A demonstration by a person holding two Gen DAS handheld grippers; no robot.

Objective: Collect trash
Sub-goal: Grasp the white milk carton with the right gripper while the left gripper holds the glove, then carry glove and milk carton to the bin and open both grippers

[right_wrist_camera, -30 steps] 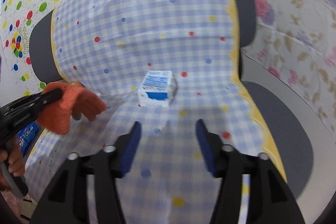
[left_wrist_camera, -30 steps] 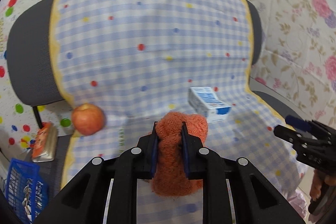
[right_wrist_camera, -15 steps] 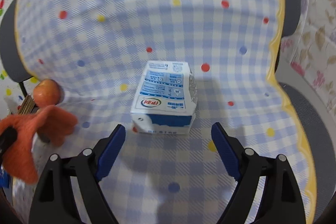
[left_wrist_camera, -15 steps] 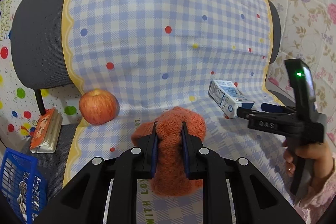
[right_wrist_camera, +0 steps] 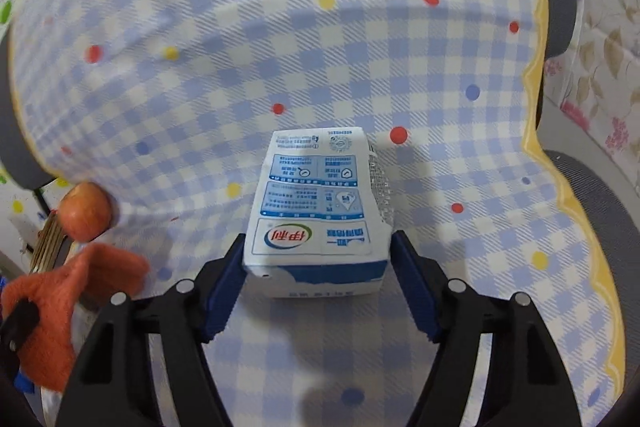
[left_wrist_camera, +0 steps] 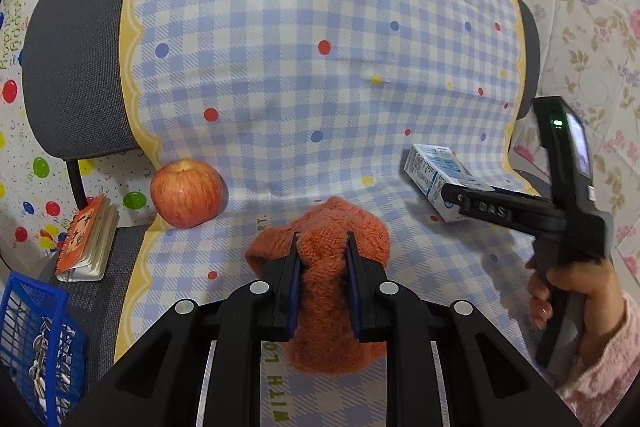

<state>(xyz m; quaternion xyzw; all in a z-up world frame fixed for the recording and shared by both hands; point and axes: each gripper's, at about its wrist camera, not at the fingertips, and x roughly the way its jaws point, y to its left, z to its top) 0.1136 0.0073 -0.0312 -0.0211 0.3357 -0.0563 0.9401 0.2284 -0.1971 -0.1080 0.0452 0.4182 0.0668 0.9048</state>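
A white and blue milk carton point(right_wrist_camera: 320, 211) lies on the checked cloth point(right_wrist_camera: 280, 47) covering a chair seat. My right gripper point(right_wrist_camera: 318, 247) is open with its blue pads on either side of the carton's near end, close to its sides. In the left wrist view the carton point(left_wrist_camera: 430, 169) lies at the right with the right gripper's finger over it. My left gripper point(left_wrist_camera: 322, 247) is shut on an orange fuzzy glove point(left_wrist_camera: 332, 291), held just above the cloth. The glove also shows at the lower left of the right wrist view point(right_wrist_camera: 60, 299).
A red apple point(left_wrist_camera: 186, 193) sits at the cloth's left edge. A small orange notebook point(left_wrist_camera: 86, 239) lies on the grey seat beside it. A blue basket point(left_wrist_camera: 36, 347) is at the lower left. The chair back point(left_wrist_camera: 76, 67) rises behind.
My right gripper has moved forward to the carton, so its open fingers now flank it. My left gripper has kept hold of the glove and shifted slightly.
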